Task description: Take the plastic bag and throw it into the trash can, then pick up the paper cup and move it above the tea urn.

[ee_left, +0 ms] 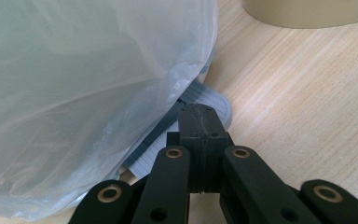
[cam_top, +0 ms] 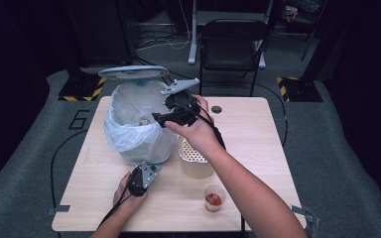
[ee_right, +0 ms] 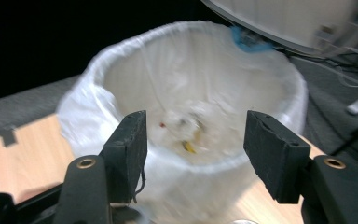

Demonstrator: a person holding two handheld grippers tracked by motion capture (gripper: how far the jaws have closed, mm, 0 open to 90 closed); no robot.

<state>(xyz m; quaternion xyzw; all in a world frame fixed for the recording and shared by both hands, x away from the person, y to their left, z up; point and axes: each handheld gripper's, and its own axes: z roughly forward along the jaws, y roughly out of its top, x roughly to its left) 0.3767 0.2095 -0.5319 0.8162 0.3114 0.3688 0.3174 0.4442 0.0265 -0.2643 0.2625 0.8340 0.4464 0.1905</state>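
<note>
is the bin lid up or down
Up. The lid stands raised behind the bin, whose bag-lined mouth is open, with scraps visible inside.

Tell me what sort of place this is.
Probably a lab or recording studio, not a home: a lone wooden table on grey carpet, dark curtains around it, yellow-black hazard-striped stand bases, a folding chair and loose cables on the floor.

Left hand (cam_top: 127, 191) sits low near the table's front edge, forearm coming in from the bottom. Its gripper (ee_left: 200, 122) points away from the person, jaws pressed flat together with no gap. Right arm stretches diagonally from the front right corner toward the back left, hand (cam_top: 198, 130) raised. That gripper (ee_right: 193, 142) has its jaws apart, nothing between them.
</note>
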